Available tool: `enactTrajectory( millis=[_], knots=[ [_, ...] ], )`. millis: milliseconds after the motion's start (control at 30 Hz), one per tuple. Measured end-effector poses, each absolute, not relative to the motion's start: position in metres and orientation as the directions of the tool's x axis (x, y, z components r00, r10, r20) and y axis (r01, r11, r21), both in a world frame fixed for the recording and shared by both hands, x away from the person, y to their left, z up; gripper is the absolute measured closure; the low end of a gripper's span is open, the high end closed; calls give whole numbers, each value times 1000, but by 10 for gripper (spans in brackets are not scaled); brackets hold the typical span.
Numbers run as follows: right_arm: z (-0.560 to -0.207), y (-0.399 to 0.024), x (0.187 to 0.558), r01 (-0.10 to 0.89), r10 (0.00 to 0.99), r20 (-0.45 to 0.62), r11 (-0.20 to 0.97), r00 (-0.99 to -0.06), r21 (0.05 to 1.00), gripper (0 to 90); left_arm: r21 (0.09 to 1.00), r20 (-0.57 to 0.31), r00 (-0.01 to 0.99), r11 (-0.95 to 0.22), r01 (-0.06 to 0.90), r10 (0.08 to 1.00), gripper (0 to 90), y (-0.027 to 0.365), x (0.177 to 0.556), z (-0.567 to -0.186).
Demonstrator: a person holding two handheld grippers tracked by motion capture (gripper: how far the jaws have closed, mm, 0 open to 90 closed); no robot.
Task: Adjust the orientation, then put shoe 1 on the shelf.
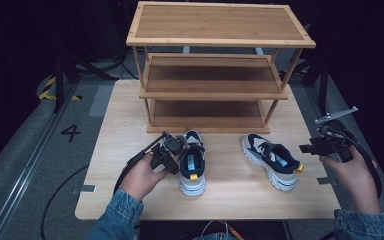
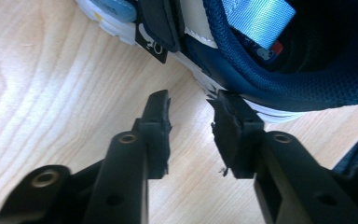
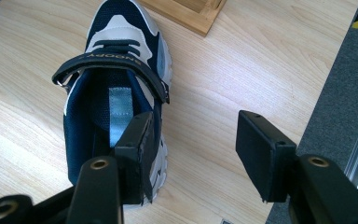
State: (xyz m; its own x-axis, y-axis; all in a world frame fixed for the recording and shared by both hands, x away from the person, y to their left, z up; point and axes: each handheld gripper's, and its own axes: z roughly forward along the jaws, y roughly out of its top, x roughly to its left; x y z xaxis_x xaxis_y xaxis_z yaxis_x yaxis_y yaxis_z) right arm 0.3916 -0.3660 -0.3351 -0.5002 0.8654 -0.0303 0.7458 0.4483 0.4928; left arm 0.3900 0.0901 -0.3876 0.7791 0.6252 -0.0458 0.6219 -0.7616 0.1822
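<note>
Two navy, white and beige sneakers stand on the wooden table [image 1: 125, 115]. The left sneaker [image 1: 192, 167] has its toe toward the rack, and my left gripper [image 1: 178, 150] sits low at its left side. In the left gripper view the jaws of this gripper [image 2: 191, 105] stand apart over bare wood, the right one at the sneaker's [image 2: 261, 74] white sole edge. The right sneaker [image 1: 272, 160] lies angled at centre right. My right gripper [image 1: 307, 148] hovers just right of it, held over the table's right edge. Its jaws [image 3: 193, 121] are wide open above that sneaker [image 3: 116, 56], with nothing between them.
A three-tier bamboo shoe rack [image 1: 210, 65] stands at the back of the table, its shelves bare. Grey floor with a rail and cables surrounds the table. Bare wood lies between the two sneakers and along the front edge.
</note>
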Motion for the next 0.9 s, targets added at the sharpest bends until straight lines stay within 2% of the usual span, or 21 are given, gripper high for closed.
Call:
enactTrajectory(
  millis=[200,267,333,433,500,567,667,900],
  knots=[
    [-335,-367,392,747,867,-28,445,-498,494,471,266,-2,763,-735,624,647,611,104,387,-369],
    [-335,-368,392,752,869,-23,440,-494,491,471,262,48,763,-745,614,645,579,102,382,-364],
    [-336,-368,392,753,870,-22,439,-493,490,471,249,63,766,-754,609,640,580,97,376,-359],
    [-336,-367,392,753,869,-21,440,-494,490,471,260,-33,763,-732,630,645,592,97,375,-351],
    [-336,-366,392,752,869,-21,440,-494,490,472,307,-84,775,-724,618,626,592,97,374,-343],
    [-335,-366,392,753,869,-22,441,-494,488,471,353,-55,793,-731,584,606,601,95,369,-337],
    [-336,-365,392,753,868,-19,442,-497,488,471,396,-61,810,-731,556,583,609,88,363,-328],
    [-338,-364,394,753,865,-15,446,-502,485,471,416,-82,863,-770,484,498,547,68,357,-327]
  ],
)
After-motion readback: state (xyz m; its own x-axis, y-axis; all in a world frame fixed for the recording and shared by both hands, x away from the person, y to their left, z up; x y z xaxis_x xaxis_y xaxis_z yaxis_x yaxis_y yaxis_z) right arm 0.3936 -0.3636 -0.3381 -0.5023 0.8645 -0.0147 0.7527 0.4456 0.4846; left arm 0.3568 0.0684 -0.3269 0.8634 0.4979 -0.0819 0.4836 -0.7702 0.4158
